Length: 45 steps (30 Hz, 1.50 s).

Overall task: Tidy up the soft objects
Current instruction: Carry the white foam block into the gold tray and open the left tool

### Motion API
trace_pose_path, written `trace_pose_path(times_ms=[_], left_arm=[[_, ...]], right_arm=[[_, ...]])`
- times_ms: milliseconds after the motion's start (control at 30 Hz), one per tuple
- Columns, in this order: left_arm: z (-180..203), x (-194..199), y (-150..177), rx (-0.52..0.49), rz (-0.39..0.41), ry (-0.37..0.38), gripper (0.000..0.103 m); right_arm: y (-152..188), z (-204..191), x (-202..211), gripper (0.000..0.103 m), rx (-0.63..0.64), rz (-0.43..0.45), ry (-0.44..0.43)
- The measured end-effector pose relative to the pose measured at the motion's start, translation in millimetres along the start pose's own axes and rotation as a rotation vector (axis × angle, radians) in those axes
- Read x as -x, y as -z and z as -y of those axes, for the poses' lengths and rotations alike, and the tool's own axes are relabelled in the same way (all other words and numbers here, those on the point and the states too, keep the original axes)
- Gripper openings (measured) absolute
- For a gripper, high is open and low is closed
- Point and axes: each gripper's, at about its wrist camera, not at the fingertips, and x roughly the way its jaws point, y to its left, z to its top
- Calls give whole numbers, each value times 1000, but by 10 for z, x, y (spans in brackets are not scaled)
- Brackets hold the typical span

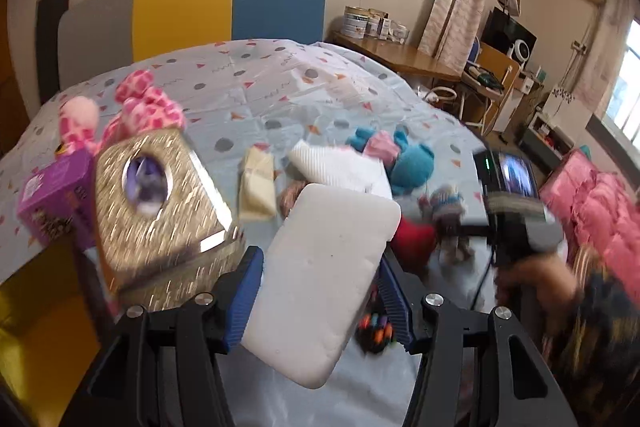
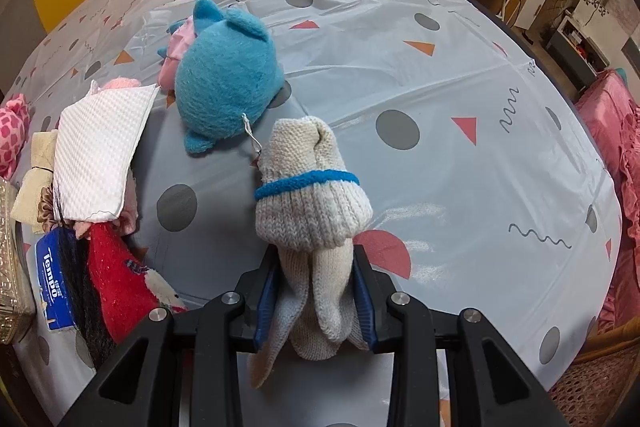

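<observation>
My left gripper (image 1: 320,291) is shut on a white foam sponge (image 1: 324,275) and holds it above the table. My right gripper (image 2: 316,267) is shut on a rolled grey knit sock (image 2: 312,203) with a blue band; that gripper shows at the right of the left wrist view (image 1: 516,223). A blue plush toy (image 2: 228,75) lies on the patterned tablecloth (image 2: 460,107), beside a white waffle cloth (image 2: 100,147), a red sock (image 2: 116,287) and a cream cloth (image 2: 36,167). A pink spotted plush (image 1: 140,107) sits at the far left.
A gold glitter tissue box (image 1: 160,211) stands close by my left gripper, a purple box (image 1: 56,199) behind it. A blue Tempo tissue pack (image 2: 54,287) lies at the table's left. Coloured markers (image 1: 376,331) lie under the sponge. Pink bedding (image 2: 616,155) is on the right.
</observation>
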Motion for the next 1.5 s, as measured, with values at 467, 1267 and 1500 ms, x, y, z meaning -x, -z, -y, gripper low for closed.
trace_pose_path(times_ms=[467, 1267, 1500], left_arm=[[-1141, -137, -966, 197, 123, -223, 58], [-1995, 1133, 1176, 389, 132, -564, 64], [-2007, 1189, 1306, 411, 132, -583, 67]], right_arm=[[-42, -184, -13, 34, 41, 10, 13], [123, -355, 107, 29, 107, 43, 61], [158, -364, 145, 27, 103, 49, 54]])
